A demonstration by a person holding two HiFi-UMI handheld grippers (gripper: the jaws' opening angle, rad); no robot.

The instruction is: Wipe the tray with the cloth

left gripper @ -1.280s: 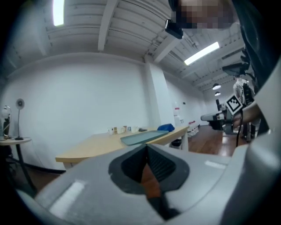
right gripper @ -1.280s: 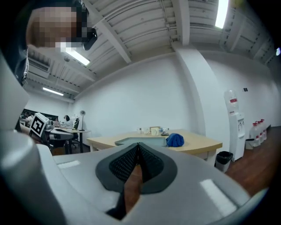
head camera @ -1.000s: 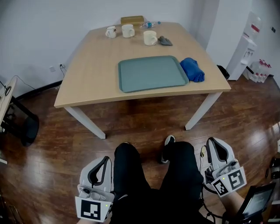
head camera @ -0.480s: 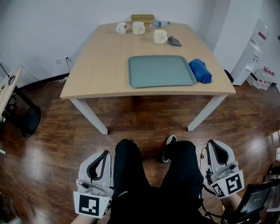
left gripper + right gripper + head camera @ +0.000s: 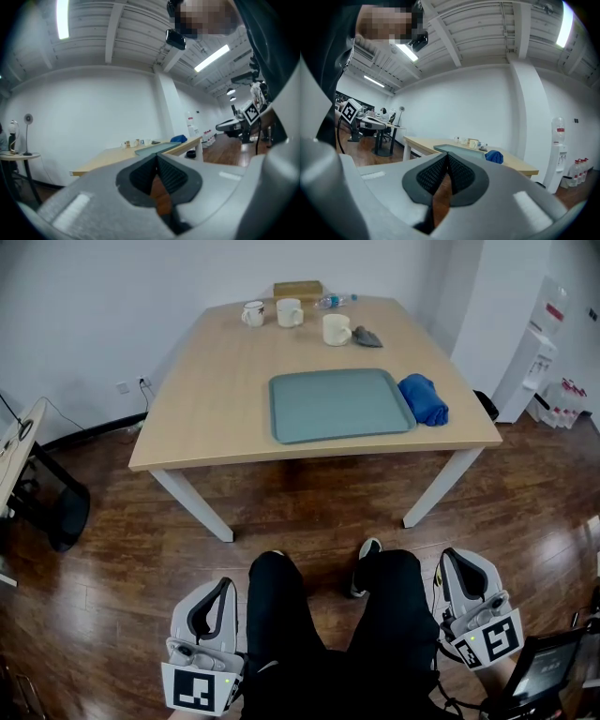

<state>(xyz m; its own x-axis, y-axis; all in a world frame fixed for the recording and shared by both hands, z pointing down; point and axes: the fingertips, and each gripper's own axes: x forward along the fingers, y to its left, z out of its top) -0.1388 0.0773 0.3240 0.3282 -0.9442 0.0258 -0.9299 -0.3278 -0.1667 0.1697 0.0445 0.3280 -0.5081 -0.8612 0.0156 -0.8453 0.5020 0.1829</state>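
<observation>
Tray (image 5: 339, 405) lies flat on the counter (image 5: 211, 399), its long axis running left to right along the near edge, with the bunched blue cloth (image 5: 424, 399) just beside its right short end. Left tool (image 5: 222, 587) and right tool (image 5: 459, 565) hang clenched and empty, well apart from both. The right tool probably needs to open, then pinch the cloth's crest.

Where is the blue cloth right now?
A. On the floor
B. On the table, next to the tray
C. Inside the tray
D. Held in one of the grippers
B: the blue cloth lies bunched on the table just off the right edge of the tray, while the left gripper and right gripper are shut and empty down by the person's legs.
</observation>
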